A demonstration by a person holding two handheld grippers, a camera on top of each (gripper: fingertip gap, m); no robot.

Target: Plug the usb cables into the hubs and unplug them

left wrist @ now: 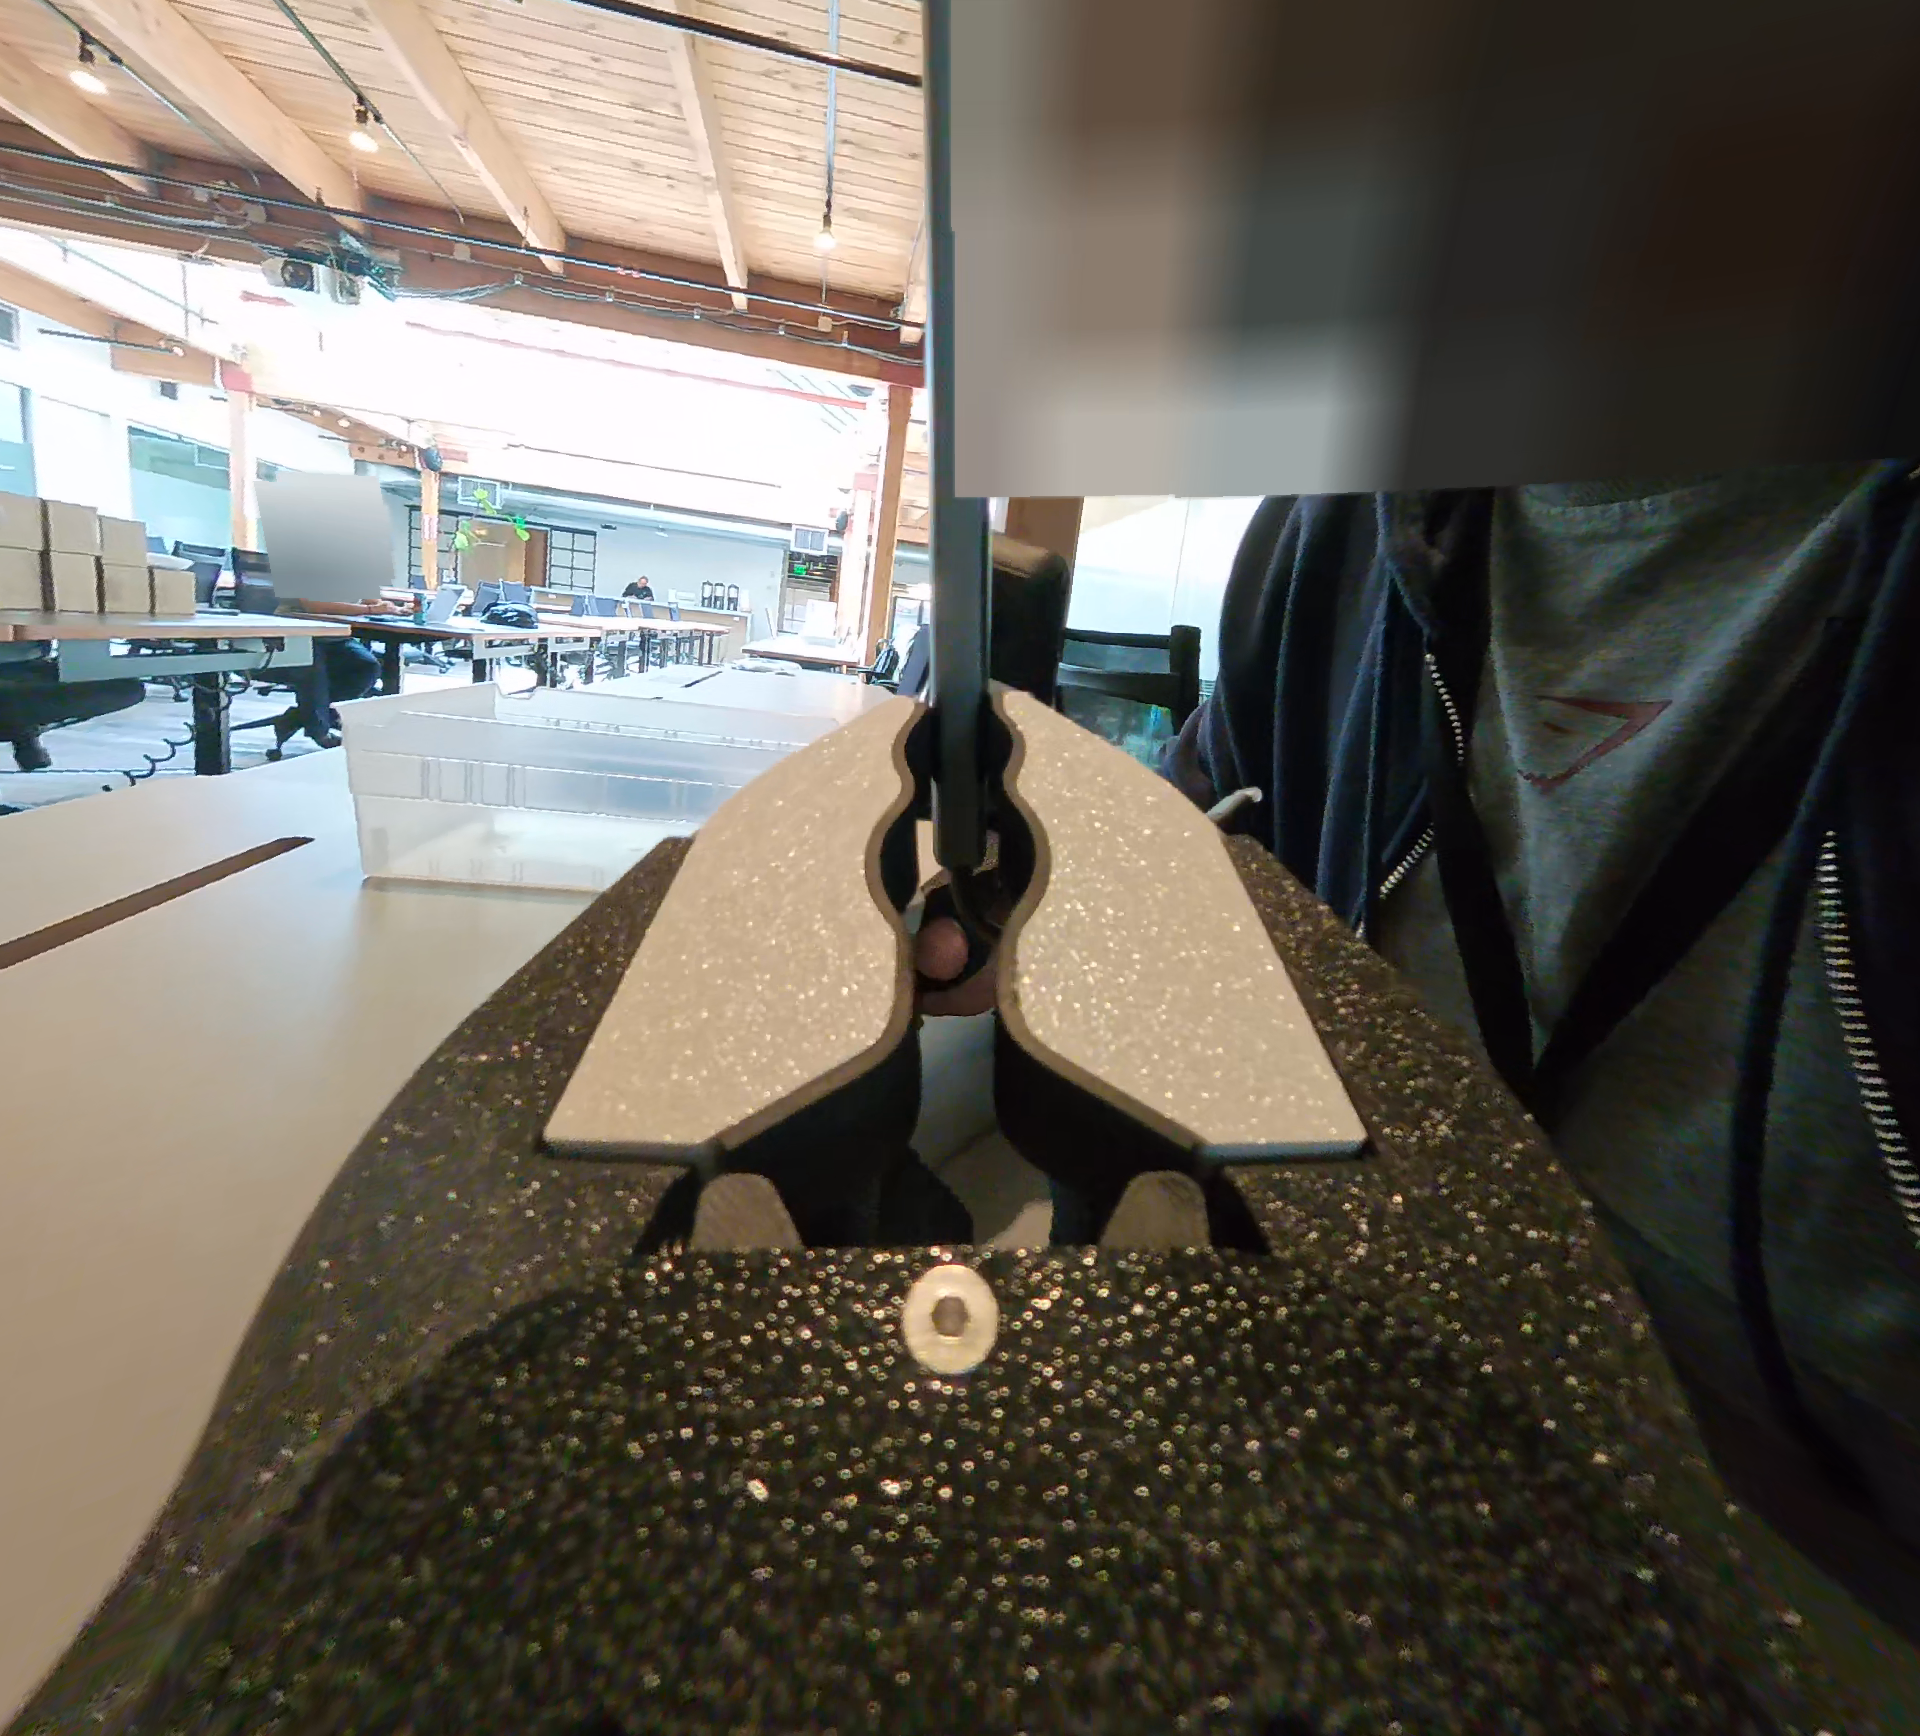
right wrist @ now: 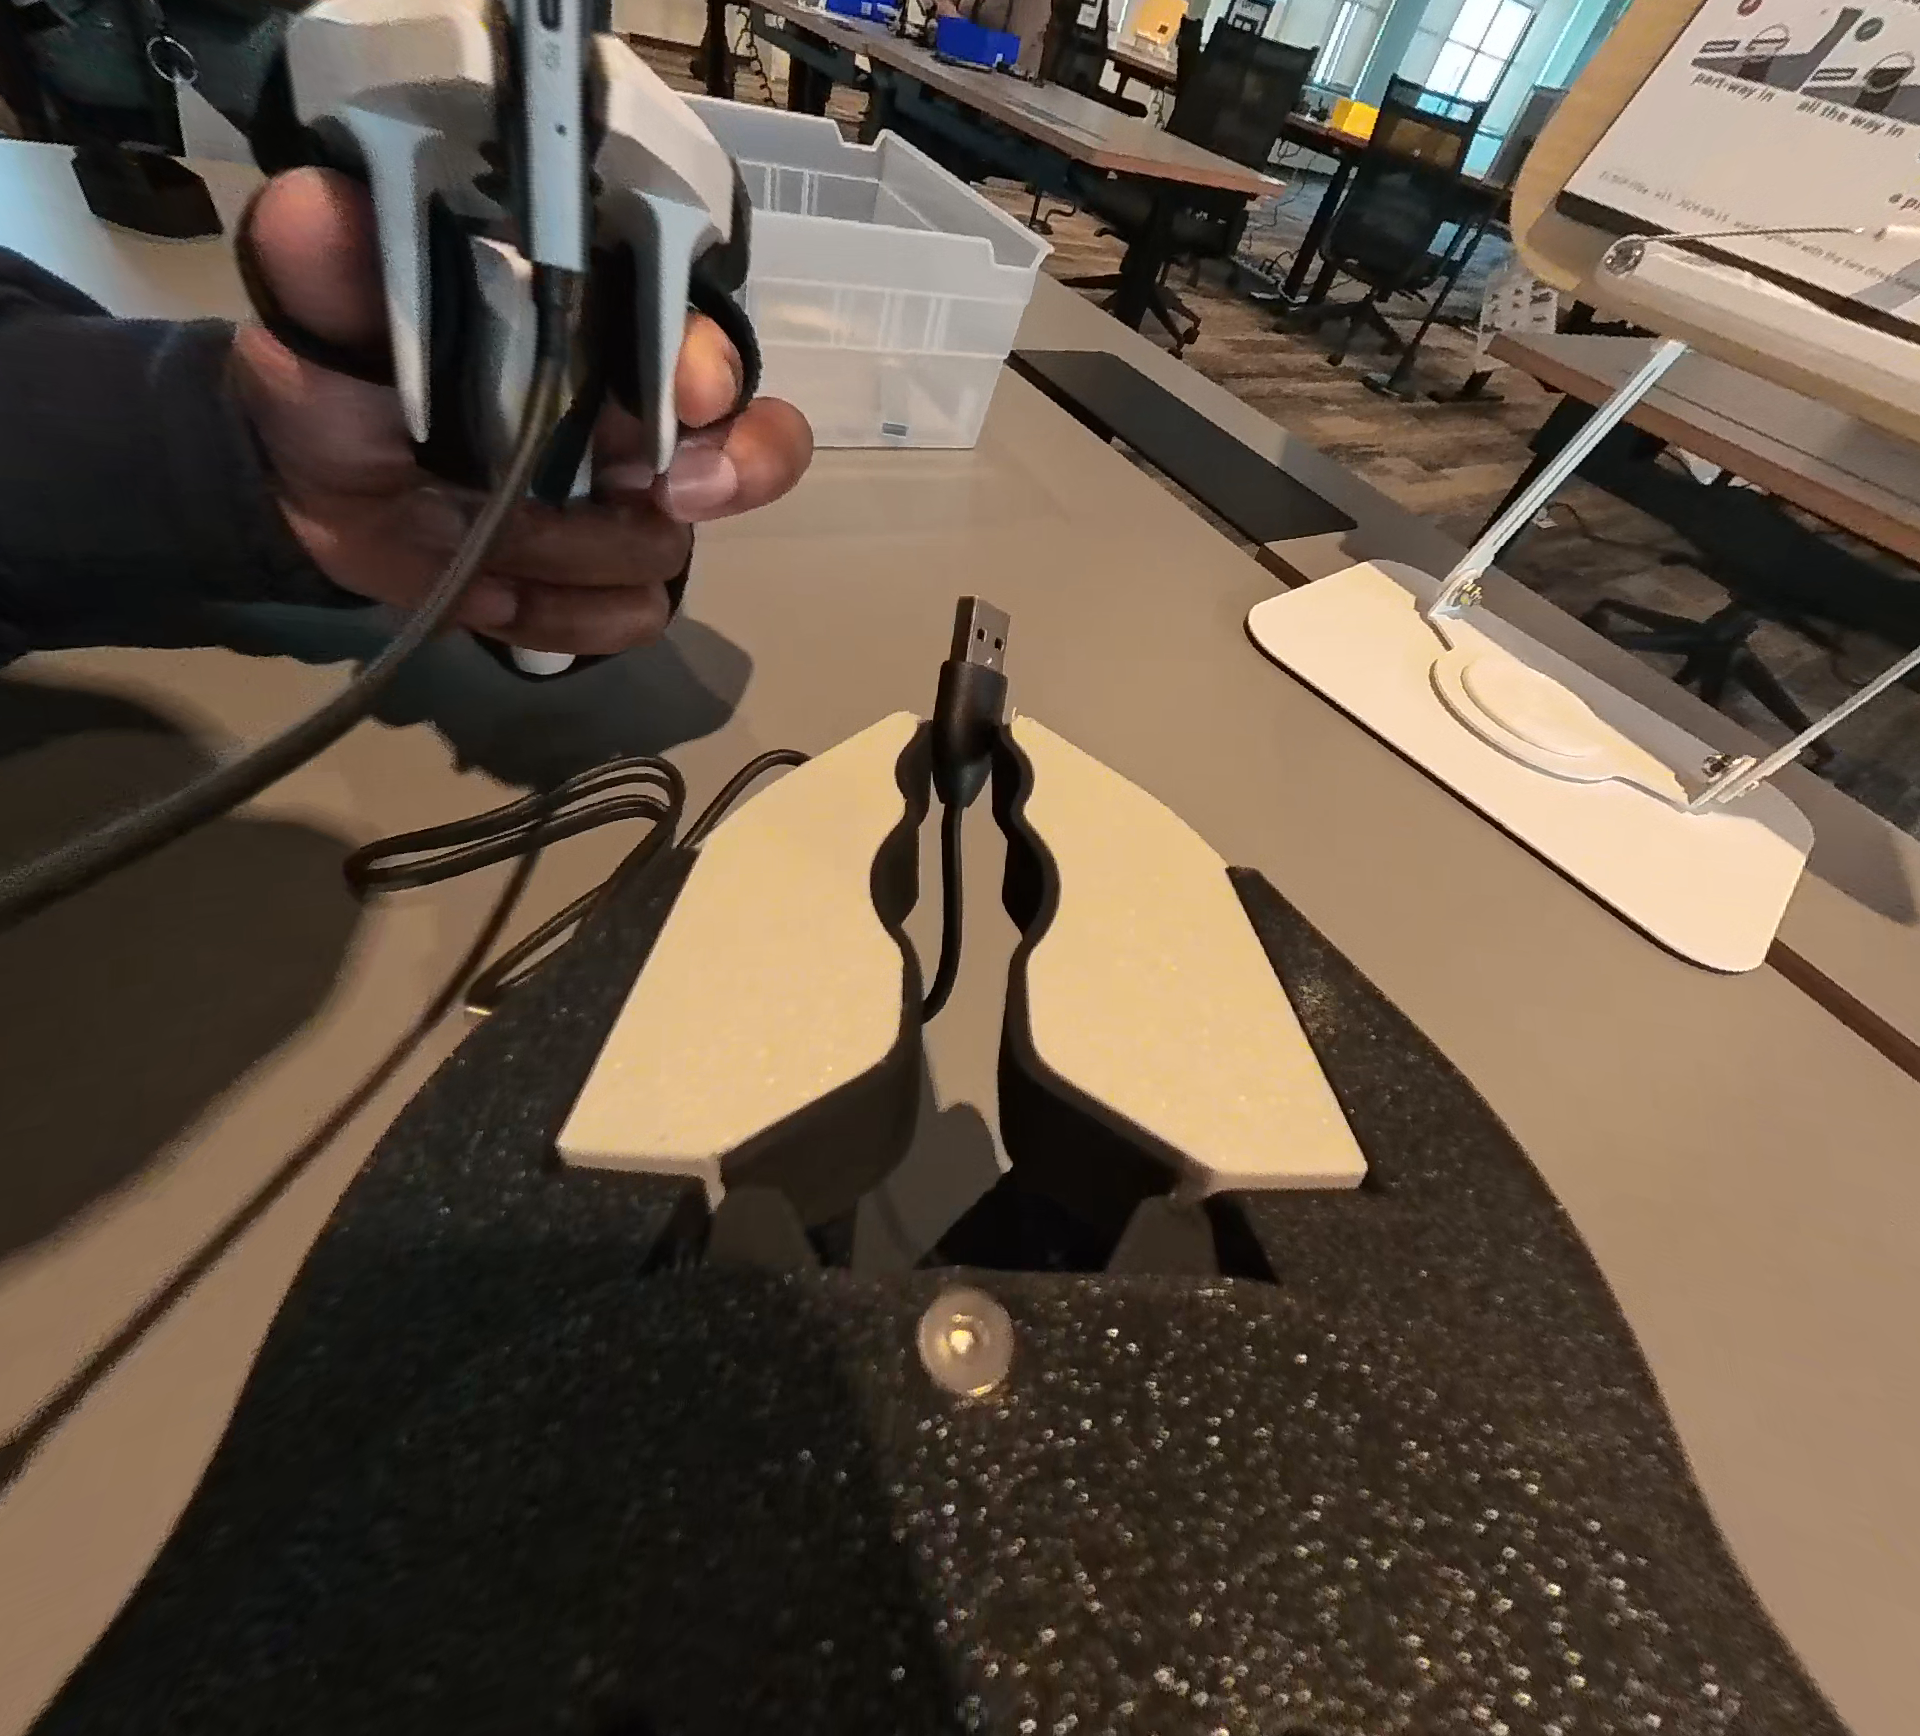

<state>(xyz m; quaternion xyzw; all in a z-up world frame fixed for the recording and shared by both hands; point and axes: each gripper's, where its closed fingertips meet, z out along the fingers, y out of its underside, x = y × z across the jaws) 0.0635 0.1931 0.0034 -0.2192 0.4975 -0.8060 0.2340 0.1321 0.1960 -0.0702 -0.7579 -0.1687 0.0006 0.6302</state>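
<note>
My left gripper [left wrist: 957,730] is shut on a slim grey USB hub [left wrist: 954,543] that stands upright between its fingertips. In the right wrist view the same gripper [right wrist: 540,159] shows at upper left, held by a hand, with the hub [right wrist: 548,24] edge-on and its dark cord [right wrist: 312,751] hanging down to the table. My right gripper [right wrist: 968,730] is shut on a black USB cable [right wrist: 971,710] just behind its plug; the silver plug tip [right wrist: 985,632] sticks out forward and up. The cable's coiled slack [right wrist: 520,819] lies on the grey table [right wrist: 1091,606].
A clear plastic bin [right wrist: 883,284] stands on the table behind the left gripper and shows in the left wrist view [left wrist: 540,772]. A white stand base [right wrist: 1538,751] with an instruction board [right wrist: 1745,55] is at right. A person in a dark hoodie [left wrist: 1610,855] is close by. The left gripper's tips are roughly 10 cm from the right gripper's.
</note>
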